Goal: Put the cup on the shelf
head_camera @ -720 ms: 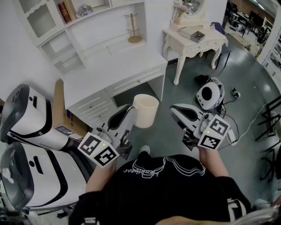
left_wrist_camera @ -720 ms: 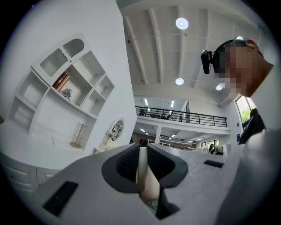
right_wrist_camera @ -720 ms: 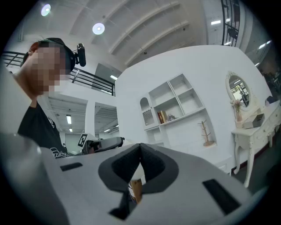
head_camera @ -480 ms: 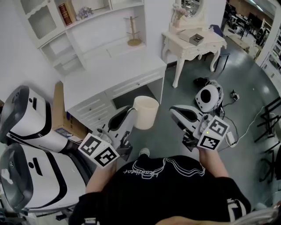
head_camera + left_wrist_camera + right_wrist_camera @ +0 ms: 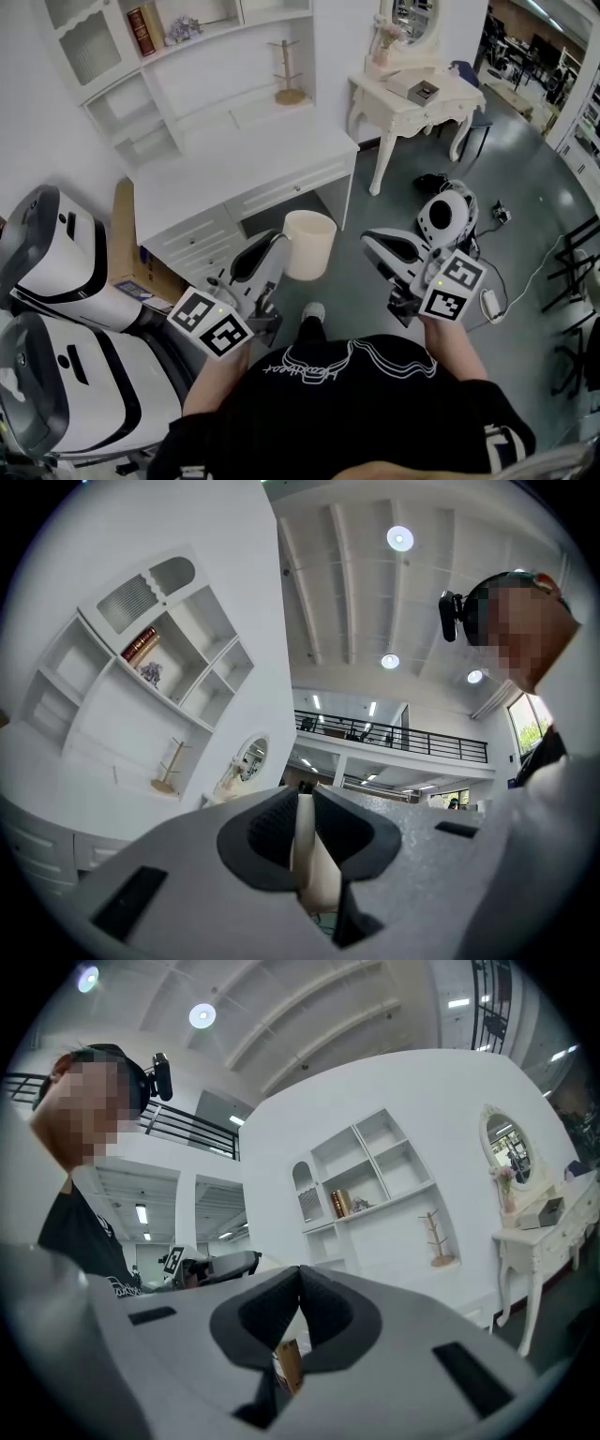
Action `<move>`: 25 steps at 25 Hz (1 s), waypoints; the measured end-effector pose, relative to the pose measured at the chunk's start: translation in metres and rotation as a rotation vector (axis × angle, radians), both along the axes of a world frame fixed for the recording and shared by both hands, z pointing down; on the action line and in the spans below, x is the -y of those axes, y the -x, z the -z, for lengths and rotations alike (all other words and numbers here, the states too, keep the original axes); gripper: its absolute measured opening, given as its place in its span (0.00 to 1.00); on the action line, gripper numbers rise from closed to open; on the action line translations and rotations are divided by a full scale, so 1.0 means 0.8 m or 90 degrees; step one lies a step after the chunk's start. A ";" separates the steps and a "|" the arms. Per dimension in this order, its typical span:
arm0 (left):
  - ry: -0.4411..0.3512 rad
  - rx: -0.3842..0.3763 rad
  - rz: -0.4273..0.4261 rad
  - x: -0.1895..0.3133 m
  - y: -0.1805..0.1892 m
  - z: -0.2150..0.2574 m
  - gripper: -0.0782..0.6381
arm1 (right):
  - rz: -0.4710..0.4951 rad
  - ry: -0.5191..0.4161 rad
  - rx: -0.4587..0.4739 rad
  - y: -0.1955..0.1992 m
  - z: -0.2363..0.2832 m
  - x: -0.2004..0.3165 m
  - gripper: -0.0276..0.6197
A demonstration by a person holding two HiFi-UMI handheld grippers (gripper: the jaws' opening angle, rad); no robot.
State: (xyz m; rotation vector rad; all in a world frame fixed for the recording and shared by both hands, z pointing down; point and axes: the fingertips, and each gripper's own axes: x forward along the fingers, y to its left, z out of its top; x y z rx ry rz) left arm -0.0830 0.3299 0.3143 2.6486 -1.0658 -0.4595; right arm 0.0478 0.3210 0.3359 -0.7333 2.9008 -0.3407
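**A:** What lies ahead of the left hand-held gripper [image 5: 277, 236]?

**B:** The white shelf [image 5: 202, 70] on the wall, well beyond its tips. Below that is the white table [image 5: 234, 155], which is nearer but still apart from the hand-held gripper.

**A:** And the cup?

**B:** The cream cup [image 5: 307, 246] sits right at the tips of that hand-held gripper, mouth facing up. It is over the floor, just short of the table's front edge. The jaws pinch its wall; in the left gripper view the cream wall [image 5: 305, 846] stands between the two dark pads.

**A:** The other one?

**B:** The right hand-held gripper [image 5: 368, 242] is to the cup's right, near it but not touching. Its jaws are pressed together with nothing between them.
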 end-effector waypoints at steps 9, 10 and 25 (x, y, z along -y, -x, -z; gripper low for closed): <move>0.021 -0.017 -0.011 0.099 0.021 -0.015 0.18 | -0.011 0.020 -0.013 0.021 -0.012 0.095 0.05; 0.024 -0.016 -0.013 0.113 0.024 -0.016 0.18 | -0.012 0.024 -0.013 0.023 -0.014 0.107 0.05; 0.051 -0.011 -0.058 0.356 0.060 -0.019 0.18 | -0.057 0.059 -0.007 0.060 -0.015 0.342 0.05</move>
